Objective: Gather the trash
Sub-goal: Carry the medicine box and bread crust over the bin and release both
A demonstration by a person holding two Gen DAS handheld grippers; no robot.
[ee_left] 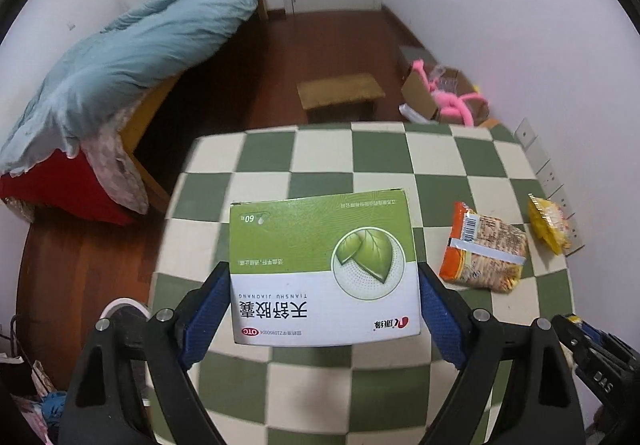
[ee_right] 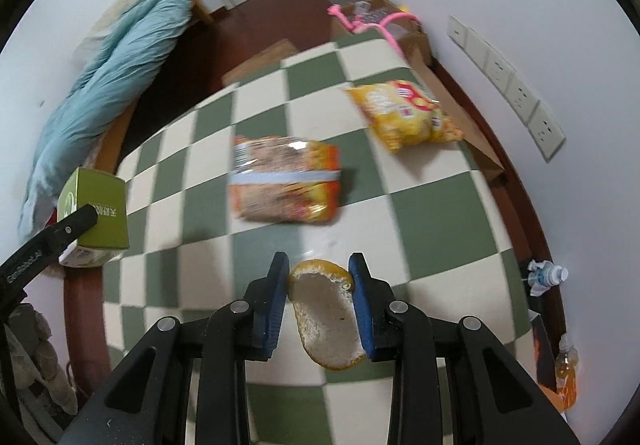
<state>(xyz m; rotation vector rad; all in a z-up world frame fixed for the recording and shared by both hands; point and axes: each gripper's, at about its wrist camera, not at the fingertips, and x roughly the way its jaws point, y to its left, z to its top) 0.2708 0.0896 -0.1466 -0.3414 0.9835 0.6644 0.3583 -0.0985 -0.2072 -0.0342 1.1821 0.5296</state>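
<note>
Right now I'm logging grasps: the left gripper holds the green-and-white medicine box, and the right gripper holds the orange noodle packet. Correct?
Not quite. The right gripper holds a curved orange peel, as the right wrist view shows; the orange noodle packet lies on the checkered table. The left gripper does hold the green-and-white medicine box.

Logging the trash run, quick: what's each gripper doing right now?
Left gripper: shut on the green box.
Right gripper: shut on the peel.

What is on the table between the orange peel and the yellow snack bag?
The orange noodle packet lies between the orange peel, pinched in the right gripper, and the yellow snack bag. The right wrist view shows it.
</note>
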